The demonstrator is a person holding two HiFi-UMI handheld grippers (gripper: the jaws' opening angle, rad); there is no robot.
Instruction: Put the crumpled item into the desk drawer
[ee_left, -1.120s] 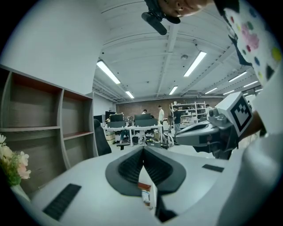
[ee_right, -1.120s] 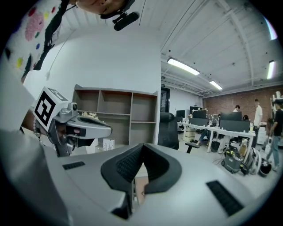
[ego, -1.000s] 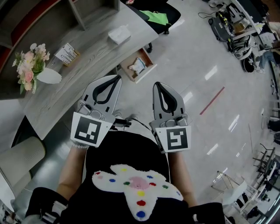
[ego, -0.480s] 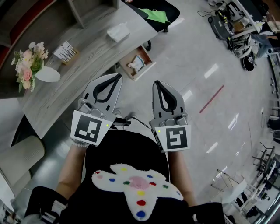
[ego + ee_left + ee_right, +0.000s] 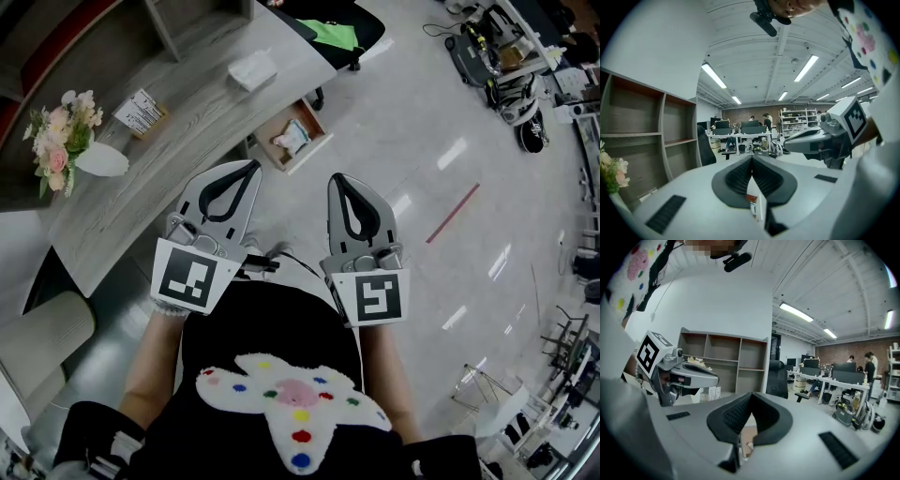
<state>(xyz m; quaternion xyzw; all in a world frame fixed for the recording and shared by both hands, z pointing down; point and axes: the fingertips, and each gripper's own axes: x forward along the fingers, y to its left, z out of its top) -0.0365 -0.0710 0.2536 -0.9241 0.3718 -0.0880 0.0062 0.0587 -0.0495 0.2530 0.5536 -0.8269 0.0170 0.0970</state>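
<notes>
An open wooden drawer [image 5: 314, 127] sticks out from under the grey desk [image 5: 187, 131]. A crumpled white and blue item [image 5: 294, 137] lies inside it. My left gripper [image 5: 250, 167] [image 5: 752, 157] and my right gripper [image 5: 335, 179] [image 5: 751, 394] are held side by side in front of the person's body, well short of the drawer and near level. Both are shut, their dark pads meeting at the tips with nothing between them. Each one shows in the other's view: the right gripper [image 5: 820, 140] and the left gripper [image 5: 691, 373].
On the desk lie a white folded thing [image 5: 253, 68], a small printed box [image 5: 142, 113] and a white vase of pink flowers [image 5: 66, 141]. A black chair with a green cloth [image 5: 337, 33] stands past the desk. Shelves rise behind the desk; glossy floor spreads right.
Both grippers stay where they were, still shut. The head view has drifted slightly, so the desk and drawer sit a little higher in the picture.
</notes>
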